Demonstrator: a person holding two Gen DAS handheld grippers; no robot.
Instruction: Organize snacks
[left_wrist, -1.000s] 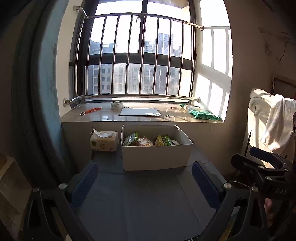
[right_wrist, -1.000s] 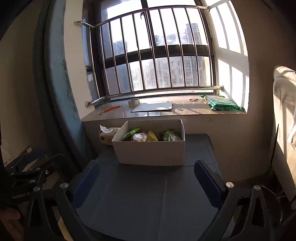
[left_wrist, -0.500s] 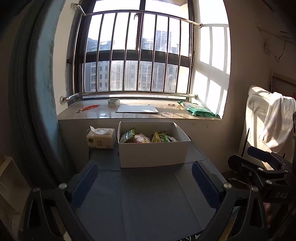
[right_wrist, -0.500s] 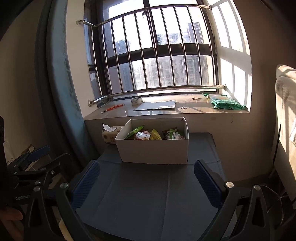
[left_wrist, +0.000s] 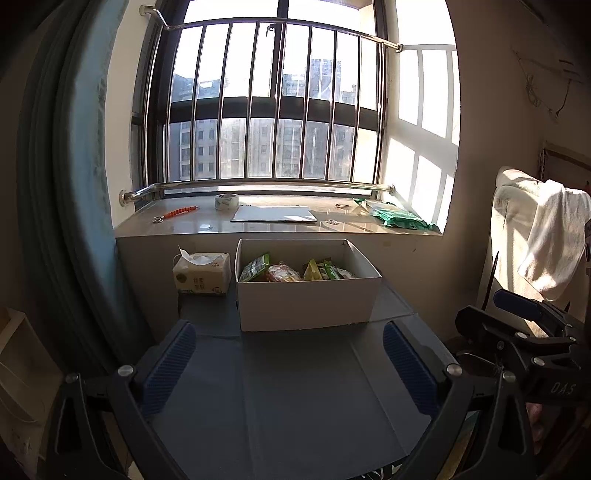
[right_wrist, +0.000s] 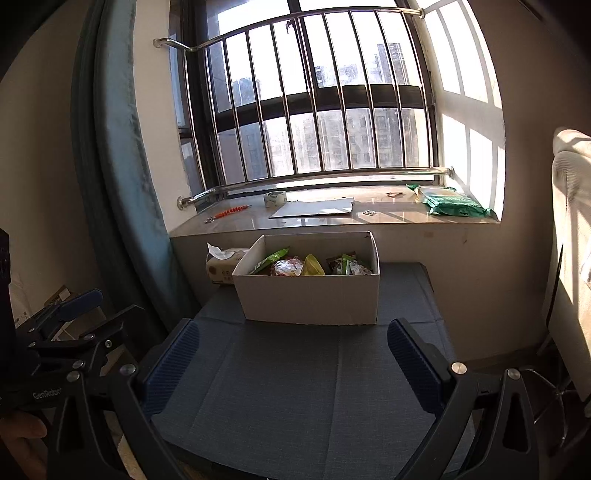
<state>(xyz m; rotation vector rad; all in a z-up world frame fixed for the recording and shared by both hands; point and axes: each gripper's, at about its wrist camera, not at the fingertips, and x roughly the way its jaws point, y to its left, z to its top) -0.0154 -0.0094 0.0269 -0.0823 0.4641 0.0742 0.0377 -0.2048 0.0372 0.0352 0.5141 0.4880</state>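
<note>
Change since earlier: both cameras have drifted a little, so the box (left_wrist: 308, 295) sits slightly lower in each view; the snacks (left_wrist: 295, 271) inside look unmoved.
Left gripper (left_wrist: 291, 369): fingers spread wide, nothing between them — blue pads (left_wrist: 170, 363) over bare table mat (left_wrist: 295, 398).
Right gripper (right_wrist: 295, 365): also wide open and empty, pads (right_wrist: 413, 365) over the same mat.
Box location: white cardboard, open top, at the far end of the mat just under the window sill (left_wrist: 277, 227); ahead of both grippers, apart from the fingertips, roughly centred between them.
Snacks: several packets stand or lean inside the box — green, red-clear and yellow wrappers; the front wall hides their lower parts, print too small to read.
Tissue pack (left_wrist: 201, 273): just left of the box; in the right view the box corner covers part of it.
Sill items: tape roll (left_wrist: 226, 201), flat white sheet (left_wrist: 273, 214), orange item (left_wrist: 181, 212), green packet (left_wrist: 397, 218); small metal bits there hard to make out.
Cut off: each gripper shows at the edge of the other's view, partly out of frame; a bit of a hand (right_wrist: 18, 428) at the lower left of the right view.
Right side: a chair with a white cloth (left_wrist: 554, 251), cropped by the fisheye edge.
</note>
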